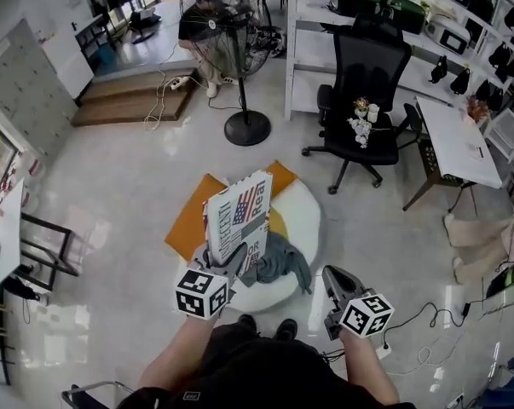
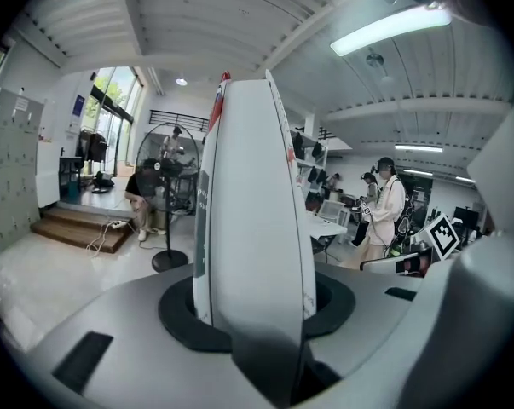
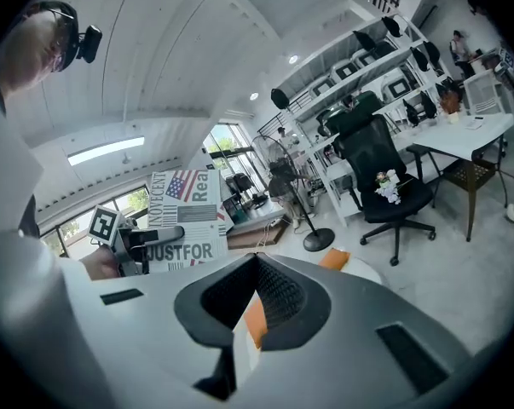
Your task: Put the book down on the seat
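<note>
A thin book (image 1: 239,220) with a flag-and-newsprint cover stands upright in the air, above the round white seat (image 1: 303,220). My left gripper (image 1: 227,267) is shut on its lower edge. In the left gripper view the book (image 2: 252,211) rises edge-on between the jaws. On the seat lie an orange cushion (image 1: 193,220) and a crumpled grey cloth (image 1: 278,262). My right gripper (image 1: 332,278) hovers at the seat's near right side, shut with nothing in it. The right gripper view shows the book (image 3: 184,220) and the left gripper (image 3: 133,241) to its left.
A standing fan (image 1: 239,58) is behind the seat, with a seated person (image 1: 201,24) beyond it. A black office chair (image 1: 367,83) and a white table (image 1: 457,139) stand at the right, with shelves behind them. Cables lie on the floor at the lower right.
</note>
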`<state>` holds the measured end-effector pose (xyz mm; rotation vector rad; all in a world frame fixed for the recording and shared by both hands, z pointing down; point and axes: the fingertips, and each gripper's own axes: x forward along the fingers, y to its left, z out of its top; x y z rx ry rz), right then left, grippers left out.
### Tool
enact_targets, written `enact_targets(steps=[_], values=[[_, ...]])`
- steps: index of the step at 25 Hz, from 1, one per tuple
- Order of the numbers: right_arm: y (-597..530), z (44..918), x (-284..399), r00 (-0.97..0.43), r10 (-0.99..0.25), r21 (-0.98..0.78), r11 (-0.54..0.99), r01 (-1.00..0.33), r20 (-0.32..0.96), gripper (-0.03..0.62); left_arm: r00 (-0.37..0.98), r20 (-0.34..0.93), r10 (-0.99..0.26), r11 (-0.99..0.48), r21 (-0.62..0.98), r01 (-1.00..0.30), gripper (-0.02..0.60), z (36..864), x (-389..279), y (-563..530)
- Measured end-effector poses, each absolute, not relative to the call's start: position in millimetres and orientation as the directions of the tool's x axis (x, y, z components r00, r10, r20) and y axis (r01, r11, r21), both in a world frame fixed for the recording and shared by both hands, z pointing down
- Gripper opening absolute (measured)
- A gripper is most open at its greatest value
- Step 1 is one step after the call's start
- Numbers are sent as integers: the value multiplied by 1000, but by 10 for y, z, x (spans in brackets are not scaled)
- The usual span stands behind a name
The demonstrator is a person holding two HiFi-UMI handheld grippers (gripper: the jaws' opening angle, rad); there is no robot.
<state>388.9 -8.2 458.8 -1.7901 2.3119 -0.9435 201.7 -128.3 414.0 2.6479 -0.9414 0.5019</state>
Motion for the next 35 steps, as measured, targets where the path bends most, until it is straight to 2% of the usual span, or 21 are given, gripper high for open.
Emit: enact_targets(steps=[5, 14, 22, 35], values=[[-385, 4648, 3760, -363, -874, -482, 178, -858, 323, 11, 707, 409, -577, -718, 159, -678, 156, 4276, 1858, -1473], [-989, 4499, 2988, -429, -837, -437, 264, -860, 340, 11, 720, 345, -602, -719, 158, -677, 156, 4305, 1272, -1865], [-1211, 4726, 2694, -472, -787, -459, 275, -845, 397, 11, 668, 402, -626, -630, 244, -737, 156, 4690, 833, -2031], [-1757, 5529, 2877, -548, -687, -487, 313, -815, 477, 11, 625, 492, -606, -567, 284, -773, 156, 5465, 1179, -2412]])
